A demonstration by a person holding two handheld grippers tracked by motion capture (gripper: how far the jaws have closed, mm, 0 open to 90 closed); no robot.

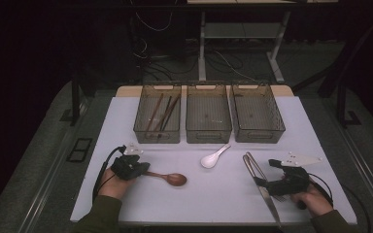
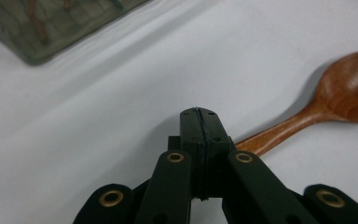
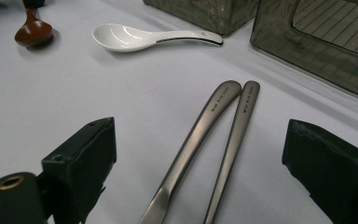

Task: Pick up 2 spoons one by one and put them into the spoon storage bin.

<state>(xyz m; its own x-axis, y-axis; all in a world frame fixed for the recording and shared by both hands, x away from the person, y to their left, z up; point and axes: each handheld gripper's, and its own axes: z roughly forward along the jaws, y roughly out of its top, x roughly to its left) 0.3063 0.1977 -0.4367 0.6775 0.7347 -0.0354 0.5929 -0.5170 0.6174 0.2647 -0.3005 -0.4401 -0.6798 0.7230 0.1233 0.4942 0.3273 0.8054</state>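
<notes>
Metal cutlery (image 3: pixel 214 140) between right gripper (image 3: pixel 214 172) jaws, white spoon (image 3: pixel 135 37) beyond

1. Wooden spoon (image 1: pixel 167 177): reddish-brown, with an oval bowl and a slim handle. It lies flat on the white table surface, left of centre near the front edge, bowl to the right, handle pointing left.
2. Metal knife (image 3: pixel 192 142): matte grey steel with an engraved, rounded handle end. It lies flat on the table at the right.
3. Metal fork (image 3: pixel 233 140): the same matte finish. It lies just beside the knife, handle ends nearly touching.
</notes>
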